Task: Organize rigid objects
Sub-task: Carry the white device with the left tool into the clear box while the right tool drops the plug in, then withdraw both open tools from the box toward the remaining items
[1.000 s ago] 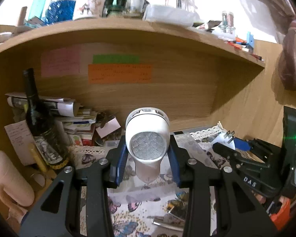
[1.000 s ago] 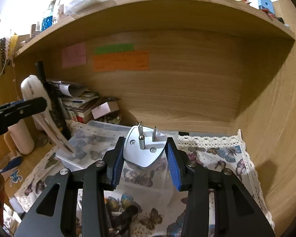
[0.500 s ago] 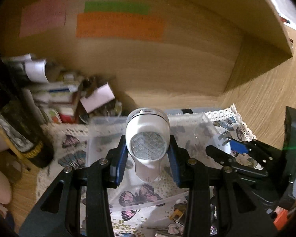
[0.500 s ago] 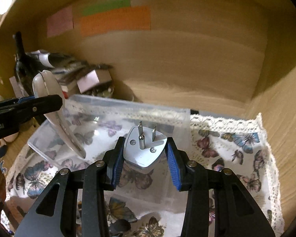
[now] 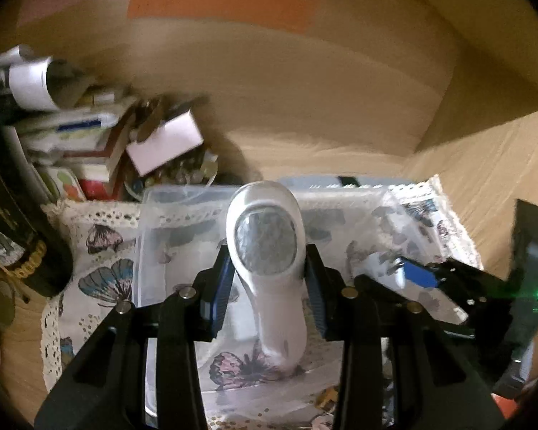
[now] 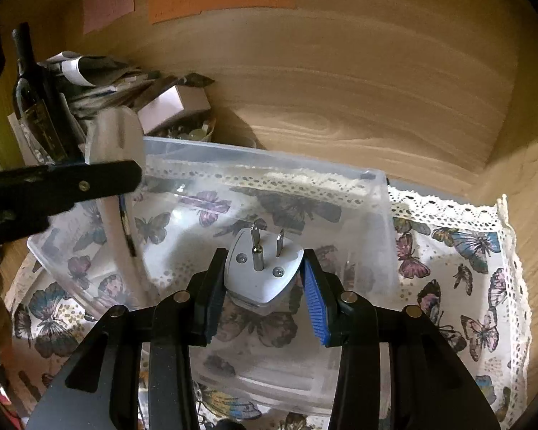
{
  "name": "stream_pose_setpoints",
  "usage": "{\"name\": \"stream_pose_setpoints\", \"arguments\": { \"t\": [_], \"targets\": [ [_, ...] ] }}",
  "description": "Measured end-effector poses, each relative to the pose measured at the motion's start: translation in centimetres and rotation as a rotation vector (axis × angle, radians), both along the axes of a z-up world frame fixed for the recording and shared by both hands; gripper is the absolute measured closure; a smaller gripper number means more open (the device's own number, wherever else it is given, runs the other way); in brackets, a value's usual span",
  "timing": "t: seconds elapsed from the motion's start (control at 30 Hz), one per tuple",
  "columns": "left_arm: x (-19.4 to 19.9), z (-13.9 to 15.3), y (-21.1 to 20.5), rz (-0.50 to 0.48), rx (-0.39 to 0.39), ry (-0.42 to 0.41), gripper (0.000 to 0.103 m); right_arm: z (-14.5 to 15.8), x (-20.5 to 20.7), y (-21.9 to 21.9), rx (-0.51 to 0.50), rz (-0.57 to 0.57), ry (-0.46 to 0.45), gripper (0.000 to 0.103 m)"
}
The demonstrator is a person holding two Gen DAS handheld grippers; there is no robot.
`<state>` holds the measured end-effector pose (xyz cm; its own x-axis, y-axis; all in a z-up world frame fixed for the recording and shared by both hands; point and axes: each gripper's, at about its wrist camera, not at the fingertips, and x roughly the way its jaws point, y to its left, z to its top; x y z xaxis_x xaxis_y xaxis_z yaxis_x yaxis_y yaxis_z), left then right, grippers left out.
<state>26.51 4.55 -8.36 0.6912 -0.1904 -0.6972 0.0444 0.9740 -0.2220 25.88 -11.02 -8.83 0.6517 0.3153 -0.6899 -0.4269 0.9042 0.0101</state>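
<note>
My left gripper (image 5: 267, 279) is shut on a white lint shaver (image 5: 265, 247) with a round metal mesh head, held over a clear plastic bin (image 5: 183, 197). My right gripper (image 6: 263, 279) is shut on a white plug adapter (image 6: 263, 268), prongs pointing forward, over the same bin (image 6: 269, 157). In the right wrist view the left gripper (image 6: 53, 186) and the shaver (image 6: 114, 143) are at the left, above the bin's left end. In the left wrist view the right gripper (image 5: 430, 279) is at the right.
The bin stands on a butterfly-print cloth (image 6: 466, 251) with a lace edge, inside a wooden alcove. A dark wine bottle (image 6: 36, 96), stacked papers and books (image 5: 71, 129) and a small white box (image 5: 165, 143) crowd the back left. A wooden side wall (image 6: 520, 143) is at the right.
Both grippers have moved forward and down toward the clear bin, each still holding its object. The upper shelf has left both views.
</note>
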Motion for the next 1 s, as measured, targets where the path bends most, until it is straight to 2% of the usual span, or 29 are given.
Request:
{"name": "stream_pose_setpoints", "arguments": {
  "t": [0.13, 0.37, 0.57, 0.63, 0.83, 1.0],
  "targets": [
    [0.6, -1.1, 0.3, 0.026, 0.018, 0.022, 0.064, -0.1, 0.0, 0.2, -0.006, 0.012, 0.002, 0.066],
    [0.6, -1.2, 0.2, 0.039, 0.044, 0.037, 0.064, 0.0, -0.1, 0.3, -0.012, 0.014, 0.001, 0.065],
    [-1.0, 0.5, -0.1, 0.040, 0.069, 0.003, 0.063, 1.5, -1.3, -0.3, 0.014, 0.014, -0.047, 0.054],
    [-1.9, 1.3, 0.0, 0.044, 0.075, -0.020, 0.058, 2.4, -2.0, -0.7, 0.026, 0.009, -0.076, 0.047],
    [-5.5, 4.5, -0.4, 0.073, 0.122, -0.129, 0.030, 4.9, -4.4, -2.0, 0.049, -0.008, -0.157, 0.037],
    [-8.6, 6.1, -1.0, 0.080, 0.148, -0.192, 0.011, 6.5, -6.8, -3.5, 0.070, -0.027, -0.214, 0.034]
  ]
}}
